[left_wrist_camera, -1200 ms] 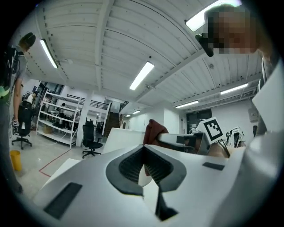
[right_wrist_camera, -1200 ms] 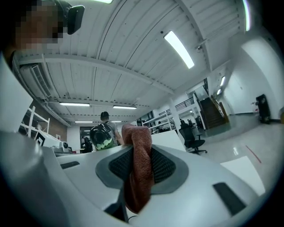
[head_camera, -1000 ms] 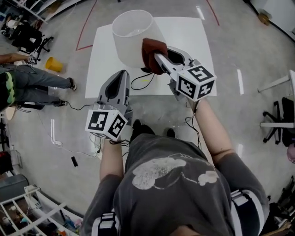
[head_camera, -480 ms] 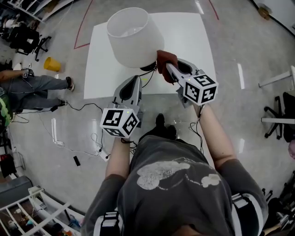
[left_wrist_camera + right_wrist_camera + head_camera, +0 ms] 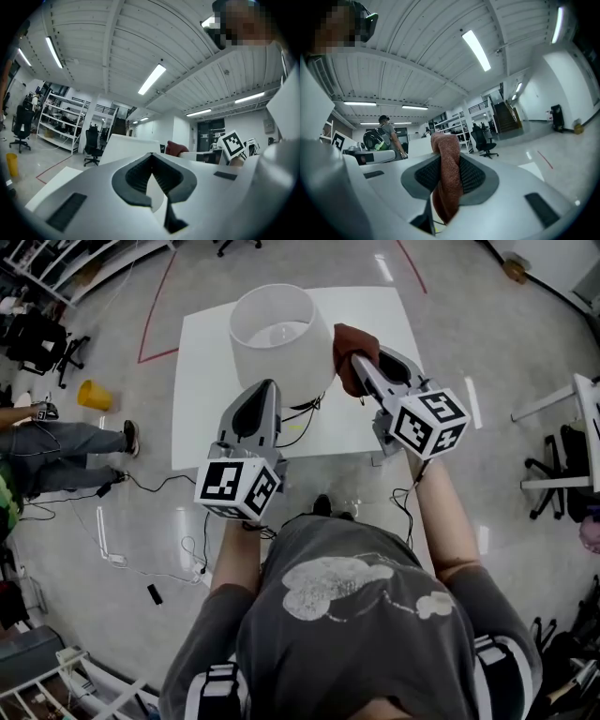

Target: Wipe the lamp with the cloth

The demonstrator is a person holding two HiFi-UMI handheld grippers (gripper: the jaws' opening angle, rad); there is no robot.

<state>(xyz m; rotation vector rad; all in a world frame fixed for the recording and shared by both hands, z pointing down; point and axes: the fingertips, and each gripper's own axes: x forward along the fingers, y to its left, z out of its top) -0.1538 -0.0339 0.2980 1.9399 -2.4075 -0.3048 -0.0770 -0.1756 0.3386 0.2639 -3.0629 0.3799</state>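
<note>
Mid-wipe, I judge: my right gripper (image 5: 357, 367), clamped on the rust-brown cloth (image 5: 349, 341), holds it just beside the white drum-shaded lamp (image 5: 279, 343) on the white table (image 5: 384, 310). My left gripper (image 5: 265, 388) is closed and empty. Next: press, sweep.

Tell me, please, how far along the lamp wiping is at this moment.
Done: the cloth is clamped in the right gripper. In hand: it sits beside the lamp shade; contact is unclear. Remaining: the wiping itself. The left gripper is shut and empty.

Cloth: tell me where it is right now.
In the head view, the cloth is pinched in the right gripper, just right of the lamp, above the white table.
</note>
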